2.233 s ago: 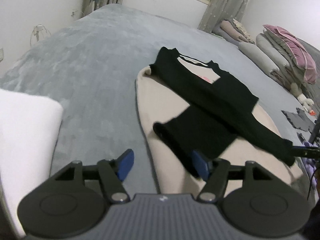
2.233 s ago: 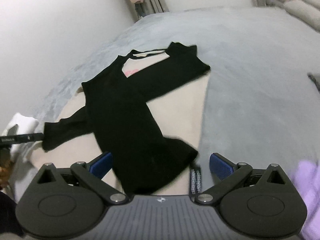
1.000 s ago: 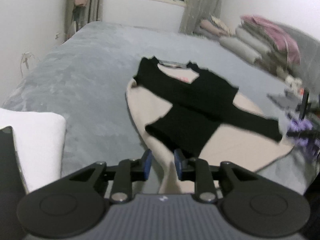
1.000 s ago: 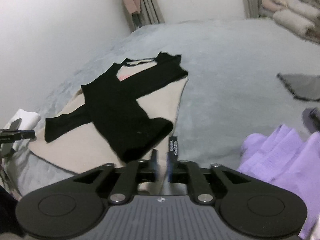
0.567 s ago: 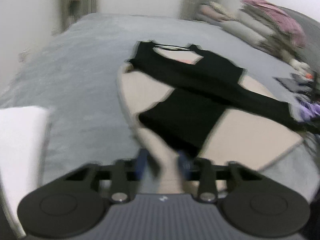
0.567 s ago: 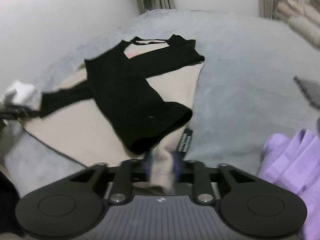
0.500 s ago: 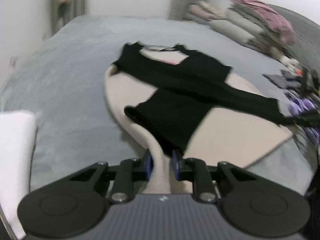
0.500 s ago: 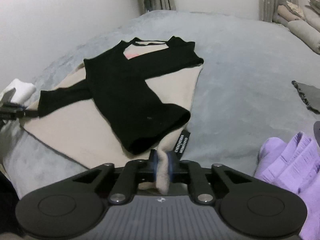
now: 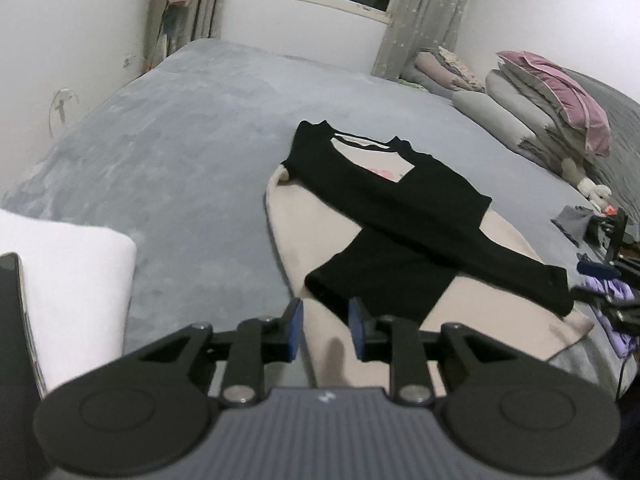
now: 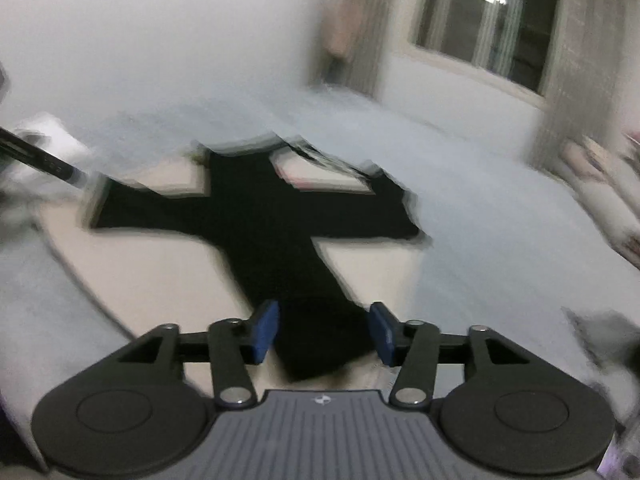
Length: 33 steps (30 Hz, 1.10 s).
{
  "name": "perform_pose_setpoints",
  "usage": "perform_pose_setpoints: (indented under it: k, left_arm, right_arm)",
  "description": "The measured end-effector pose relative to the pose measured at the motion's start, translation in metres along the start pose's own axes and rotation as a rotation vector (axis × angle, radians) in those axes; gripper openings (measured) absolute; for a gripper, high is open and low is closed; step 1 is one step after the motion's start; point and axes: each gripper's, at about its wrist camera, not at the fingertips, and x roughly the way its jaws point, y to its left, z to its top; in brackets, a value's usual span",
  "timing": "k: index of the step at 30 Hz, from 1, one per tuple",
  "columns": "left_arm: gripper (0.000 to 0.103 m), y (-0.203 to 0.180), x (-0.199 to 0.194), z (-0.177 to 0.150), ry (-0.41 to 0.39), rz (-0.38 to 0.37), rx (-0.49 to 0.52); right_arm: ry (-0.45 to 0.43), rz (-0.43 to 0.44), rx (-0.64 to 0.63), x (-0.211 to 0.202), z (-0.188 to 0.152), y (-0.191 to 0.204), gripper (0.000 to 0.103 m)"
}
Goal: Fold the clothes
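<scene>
- Your left tool (image 9: 325, 329) is opening narrowly around the beige cloth's (image 9: 304, 280) edge, not pinching.
- Your right tool (image 10: 324, 333) is opening, nothing held.
- Next, grab the black top's (image 10: 280, 240) hem and fold it.

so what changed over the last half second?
Both grippers, left gripper and right gripper, let go of the beige garment's near hem; jaws are opening with nothing pinched. The right view swung and blurred. The black top lies as before.
</scene>
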Motion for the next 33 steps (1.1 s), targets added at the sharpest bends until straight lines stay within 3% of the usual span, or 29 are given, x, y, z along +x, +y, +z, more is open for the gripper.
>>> perform_pose_setpoints:
  k: [3,5,7,10,14,19,25,29,33]
  left_arm:
    - [0.036,-0.001,0.004,-0.004,0.009,0.014,0.007]
    - [0.037,0.0,0.008,-0.007,0.021,0.028,0.007]
    - [0.037,0.002,0.012,-0.009,0.031,0.042,0.0]
    - [0.038,0.005,0.014,-0.01,0.038,0.061,-0.001]
    - [0.046,0.007,0.015,-0.011,0.035,0.079,0.002]
    - [0.05,0.011,0.014,-0.01,0.028,0.098,-0.003]
    - [0.065,0.018,0.009,-0.007,0.008,0.119,0.001]
    - [0.066,0.024,0.006,-0.008,0.005,0.116,-0.007]
    - [0.066,0.024,0.004,-0.007,-0.001,0.104,-0.009]
  right_arm:
    - [-0.028,0.148,-0.053,0.013,0.012,0.044,0.051]
    - [-0.026,0.219,-0.091,0.025,0.018,0.075,0.049]
    - [-0.019,0.253,-0.143,0.037,0.022,0.106,0.036]
    - [-0.023,0.28,-0.222,0.05,0.024,0.143,0.025]
    - [-0.03,0.298,-0.266,0.068,0.028,0.173,0.023]
    - [-0.061,0.306,-0.283,0.08,0.033,0.196,0.023]
    - [-0.094,0.279,-0.302,0.09,0.045,0.212,0.023]
    - [-0.078,0.32,-0.247,0.096,0.048,0.213,0.008]
    - [-0.092,0.382,-0.106,0.093,0.054,0.201,0.005]
